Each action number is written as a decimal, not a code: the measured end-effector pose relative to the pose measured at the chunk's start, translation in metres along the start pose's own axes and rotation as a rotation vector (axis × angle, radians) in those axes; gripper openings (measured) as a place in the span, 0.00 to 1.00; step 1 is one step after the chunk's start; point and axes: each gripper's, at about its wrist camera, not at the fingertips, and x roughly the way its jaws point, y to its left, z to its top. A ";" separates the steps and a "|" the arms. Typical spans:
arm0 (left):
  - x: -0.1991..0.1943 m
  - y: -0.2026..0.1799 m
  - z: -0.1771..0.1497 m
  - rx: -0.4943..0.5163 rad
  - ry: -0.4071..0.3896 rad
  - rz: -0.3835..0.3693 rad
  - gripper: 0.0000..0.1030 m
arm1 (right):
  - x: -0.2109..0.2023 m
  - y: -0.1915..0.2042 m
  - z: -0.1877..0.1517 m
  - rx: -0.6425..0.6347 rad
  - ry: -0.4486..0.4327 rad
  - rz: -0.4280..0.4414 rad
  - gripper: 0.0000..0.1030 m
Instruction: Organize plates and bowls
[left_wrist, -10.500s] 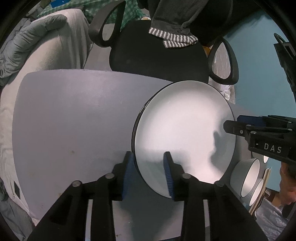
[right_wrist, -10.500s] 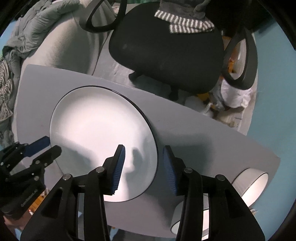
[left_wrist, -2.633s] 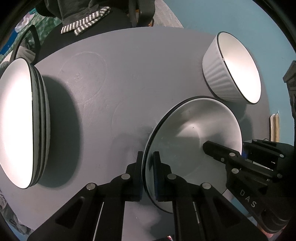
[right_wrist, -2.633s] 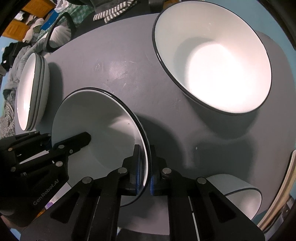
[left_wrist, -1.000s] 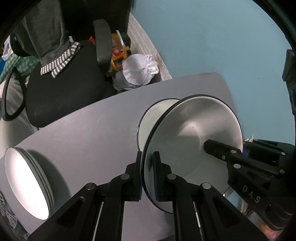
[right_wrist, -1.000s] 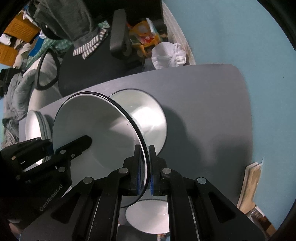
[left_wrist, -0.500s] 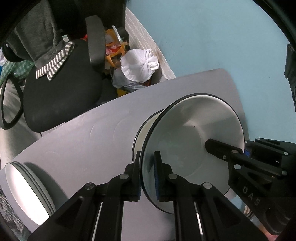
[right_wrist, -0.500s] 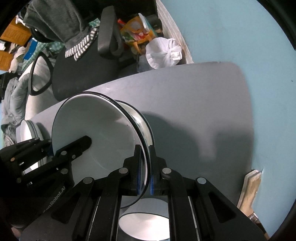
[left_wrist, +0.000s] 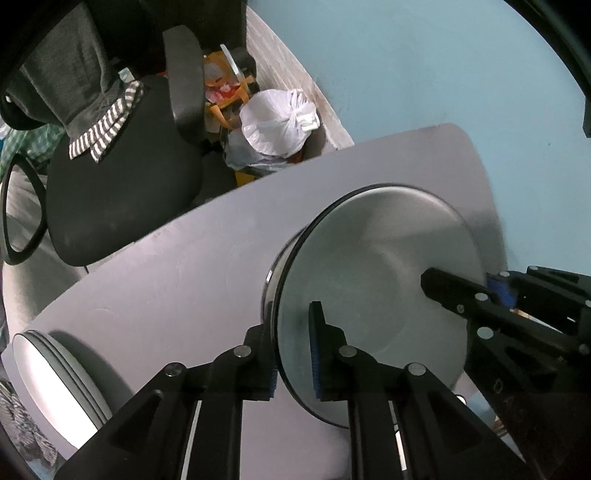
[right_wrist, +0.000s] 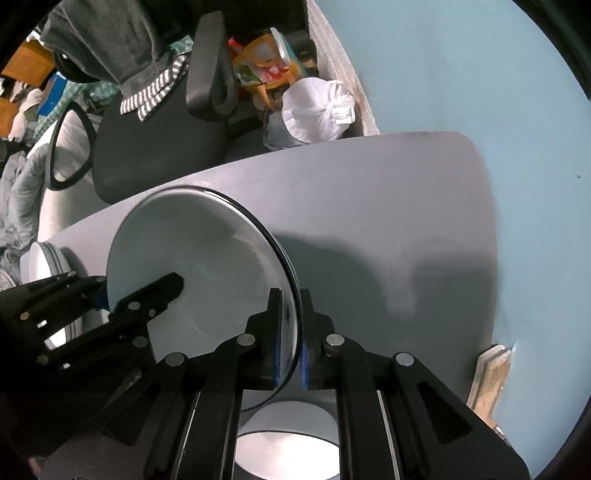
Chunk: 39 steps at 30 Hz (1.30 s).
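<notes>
Lowered bowl (left_wrist: 373, 295) now nests in second bowl (left_wrist: 269, 284); both grippers' jaws opening, rim between.

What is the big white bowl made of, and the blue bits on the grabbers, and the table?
The big white bowl looks like glazed ceramic, maybe enamel: smooth, glossy, with a thin dark rim. The blue pads on the fingers look like ribbed rubber or foam, matte. The table seems painted or laminated board, flat grey and dull; what lies under the coating can't be told.
</notes>
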 end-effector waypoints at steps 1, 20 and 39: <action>0.000 0.000 -0.001 -0.007 -0.003 -0.006 0.14 | 0.002 -0.002 0.001 0.008 0.009 -0.003 0.11; 0.000 0.000 0.000 -0.013 -0.007 -0.014 0.21 | -0.001 0.001 -0.001 0.006 0.012 -0.055 0.26; -0.008 0.000 -0.001 -0.009 -0.004 -0.029 0.27 | 0.001 -0.010 -0.004 0.030 0.007 -0.022 0.29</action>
